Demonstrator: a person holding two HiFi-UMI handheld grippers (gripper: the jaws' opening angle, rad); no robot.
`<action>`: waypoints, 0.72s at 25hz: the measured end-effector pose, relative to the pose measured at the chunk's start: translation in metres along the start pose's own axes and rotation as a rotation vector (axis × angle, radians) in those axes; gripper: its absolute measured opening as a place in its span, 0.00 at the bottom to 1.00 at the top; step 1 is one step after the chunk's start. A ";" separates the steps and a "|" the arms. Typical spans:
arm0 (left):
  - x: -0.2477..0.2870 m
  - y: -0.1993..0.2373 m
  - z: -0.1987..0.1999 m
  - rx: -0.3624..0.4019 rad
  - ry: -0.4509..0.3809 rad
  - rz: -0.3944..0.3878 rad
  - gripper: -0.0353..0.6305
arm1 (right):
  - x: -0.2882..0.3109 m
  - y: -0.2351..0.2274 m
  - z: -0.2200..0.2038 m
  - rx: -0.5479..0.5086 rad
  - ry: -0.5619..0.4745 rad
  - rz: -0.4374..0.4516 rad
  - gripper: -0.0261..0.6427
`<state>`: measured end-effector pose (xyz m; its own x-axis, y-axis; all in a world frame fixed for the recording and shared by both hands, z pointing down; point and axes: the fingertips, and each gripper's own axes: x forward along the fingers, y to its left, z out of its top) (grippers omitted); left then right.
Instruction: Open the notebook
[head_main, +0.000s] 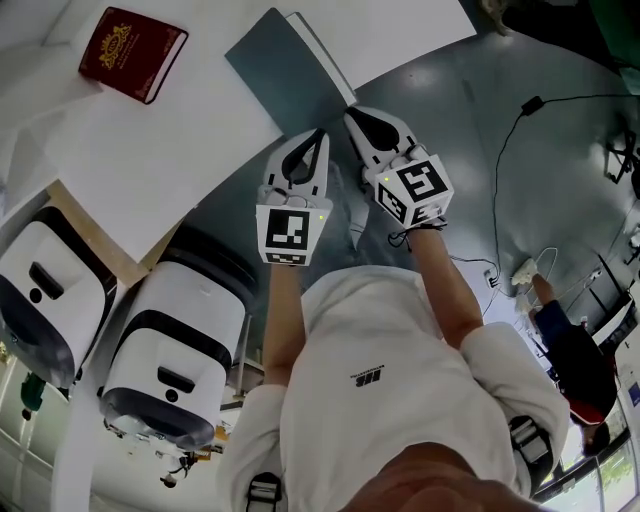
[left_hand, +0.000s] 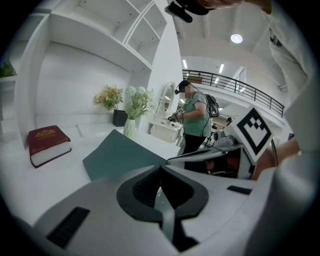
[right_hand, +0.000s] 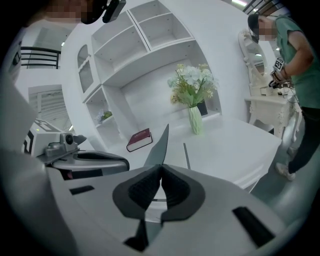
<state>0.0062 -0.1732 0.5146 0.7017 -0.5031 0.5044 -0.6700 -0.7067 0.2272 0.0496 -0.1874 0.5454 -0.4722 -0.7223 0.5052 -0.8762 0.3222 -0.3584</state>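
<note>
The notebook lies at the white table's (head_main: 180, 140) near corner. Its grey-green cover (head_main: 278, 60) is lifted off the white pages (head_main: 322, 50). My right gripper (head_main: 350, 112) is shut on the cover's near corner. In the right gripper view the cover (right_hand: 159, 146) rises edge-on from between the closed pads of that gripper (right_hand: 160, 169). My left gripper (head_main: 320, 133) hovers just left of it at the table edge, jaws together with nothing in them. The left gripper view shows its closed jaws (left_hand: 161, 169) under the raised cover (left_hand: 120, 155), with the right gripper (left_hand: 210, 156) alongside.
A dark red book (head_main: 132, 52) lies farther back on the table. A vase of flowers (right_hand: 192, 100) stands by the white shelving. Two white machines (head_main: 170, 360) sit below the table's edge. A person in a green shirt (left_hand: 194, 120) stands beyond; cables (head_main: 510, 150) cross the floor.
</note>
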 end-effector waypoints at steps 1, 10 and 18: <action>-0.001 0.000 0.000 -0.001 -0.002 0.005 0.05 | -0.001 0.002 0.002 -0.011 0.000 0.005 0.04; -0.016 0.004 0.003 -0.026 -0.027 0.052 0.05 | -0.005 0.024 0.014 -0.079 -0.004 0.049 0.04; -0.032 0.012 0.006 -0.040 -0.054 0.096 0.05 | -0.008 0.043 0.024 -0.135 0.003 0.082 0.04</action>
<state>-0.0231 -0.1685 0.4961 0.6454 -0.5942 0.4800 -0.7429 -0.6343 0.2138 0.0179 -0.1825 0.5067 -0.5425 -0.6888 0.4809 -0.8398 0.4590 -0.2899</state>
